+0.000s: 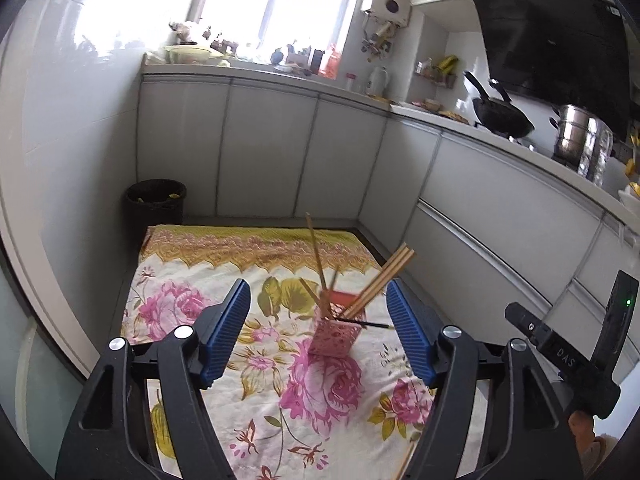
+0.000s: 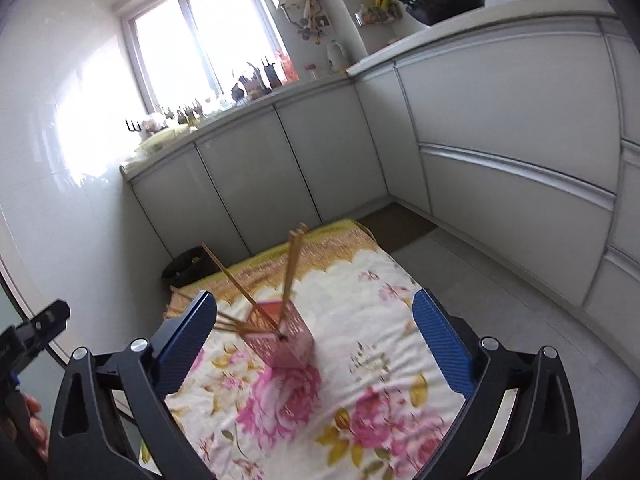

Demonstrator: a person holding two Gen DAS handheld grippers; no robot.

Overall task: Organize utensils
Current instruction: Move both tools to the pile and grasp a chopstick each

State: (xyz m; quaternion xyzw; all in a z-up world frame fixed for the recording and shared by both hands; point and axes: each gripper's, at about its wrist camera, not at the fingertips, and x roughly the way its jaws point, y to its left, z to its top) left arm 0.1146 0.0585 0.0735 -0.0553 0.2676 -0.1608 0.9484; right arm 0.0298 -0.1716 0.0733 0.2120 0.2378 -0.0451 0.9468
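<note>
A pink holder (image 1: 338,336) stands on a floral cloth (image 1: 280,380) spread over the kitchen floor, with several wooden chopsticks (image 1: 380,280) leaning out of its open top at differing angles. The left gripper (image 1: 318,328) is released, its blue pads either side of the holder and apart from it. The right gripper (image 2: 314,344) is likewise spread wide and grasps nothing. A black bin (image 1: 156,204) stands beyond the cloth, against white cabinets (image 1: 260,152).

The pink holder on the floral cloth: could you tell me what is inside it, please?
Several wooden chopsticks stand in the pink holder, leaning outward in different directions, and one dark thin stick pokes over its rim. Their lower ends and the holder's bottom are hidden by its patterned walls.
</note>
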